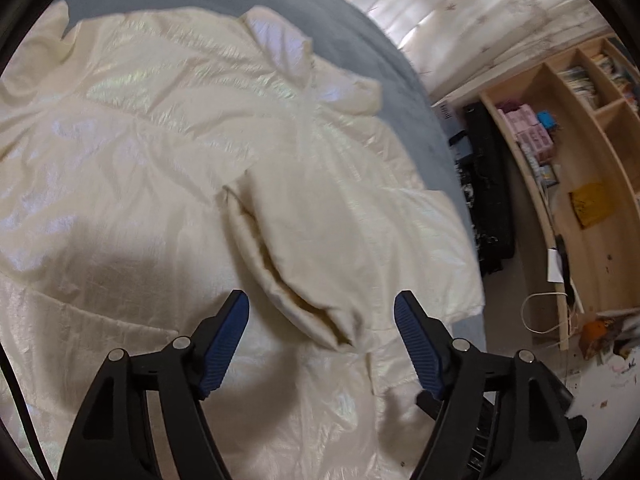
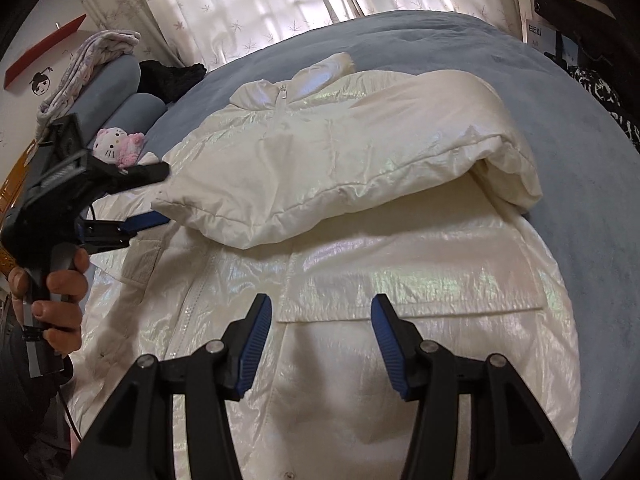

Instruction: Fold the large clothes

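A large shiny cream puffer jacket (image 2: 340, 208) lies front up on a grey-blue bed (image 2: 580, 152), one sleeve (image 2: 320, 184) folded across its chest. In the left wrist view the jacket (image 1: 160, 140) fills the frame and the sleeve cuff (image 1: 316, 312) lies between the fingers. My left gripper (image 1: 322, 308) is open around that cuff, not closed on it; it also shows in the right wrist view (image 2: 154, 194). My right gripper (image 2: 322, 308) is open and empty just above the jacket's lower front by a pocket flap (image 2: 420, 296).
A wooden shelf unit (image 1: 580, 152) with boxes and books stands beside the bed, with black bags (image 1: 488, 184) on the floor. Pillows (image 2: 120, 96), a Hello Kitty plush (image 2: 118, 146) and dark clothing (image 2: 172, 76) sit at the bed's head. Curtains (image 2: 280, 0) hang behind.
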`<action>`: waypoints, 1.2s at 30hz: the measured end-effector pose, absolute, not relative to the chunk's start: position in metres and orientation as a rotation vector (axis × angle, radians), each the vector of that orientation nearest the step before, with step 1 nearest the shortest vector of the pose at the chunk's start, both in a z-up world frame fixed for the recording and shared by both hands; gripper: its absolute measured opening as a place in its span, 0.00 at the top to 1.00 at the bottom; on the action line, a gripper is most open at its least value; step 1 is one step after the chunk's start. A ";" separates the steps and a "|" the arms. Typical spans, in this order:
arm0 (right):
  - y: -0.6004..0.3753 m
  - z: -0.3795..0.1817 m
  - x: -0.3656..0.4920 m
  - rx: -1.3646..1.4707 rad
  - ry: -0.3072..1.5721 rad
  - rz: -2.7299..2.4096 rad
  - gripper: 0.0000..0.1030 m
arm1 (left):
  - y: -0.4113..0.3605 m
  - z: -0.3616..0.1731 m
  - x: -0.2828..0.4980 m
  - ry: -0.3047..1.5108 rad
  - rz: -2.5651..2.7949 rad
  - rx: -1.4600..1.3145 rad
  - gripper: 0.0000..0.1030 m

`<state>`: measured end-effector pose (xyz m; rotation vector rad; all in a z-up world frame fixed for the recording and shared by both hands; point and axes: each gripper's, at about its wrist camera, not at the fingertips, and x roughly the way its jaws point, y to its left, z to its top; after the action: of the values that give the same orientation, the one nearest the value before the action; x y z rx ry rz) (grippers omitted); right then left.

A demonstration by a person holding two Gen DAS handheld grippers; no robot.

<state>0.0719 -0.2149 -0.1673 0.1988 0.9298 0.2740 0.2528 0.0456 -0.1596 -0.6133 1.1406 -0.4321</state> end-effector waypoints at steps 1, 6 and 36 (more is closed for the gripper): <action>-0.215 -0.167 0.073 0.198 0.929 0.270 0.49 | 0.043 -0.162 0.255 1.143 -0.423 -0.603 0.33; -0.224 -0.166 0.075 0.221 0.940 0.246 0.49 | 0.016 -0.156 0.262 1.128 -0.386 -0.449 0.87; -0.358 -0.200 0.203 0.649 1.020 0.098 0.40 | 0.062 -0.175 0.320 1.071 -0.238 -0.311 0.68</action>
<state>0.2033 -0.3578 -0.2004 0.6490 1.0200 0.0978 0.3196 0.0618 -0.1746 -0.3111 1.0709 -0.2376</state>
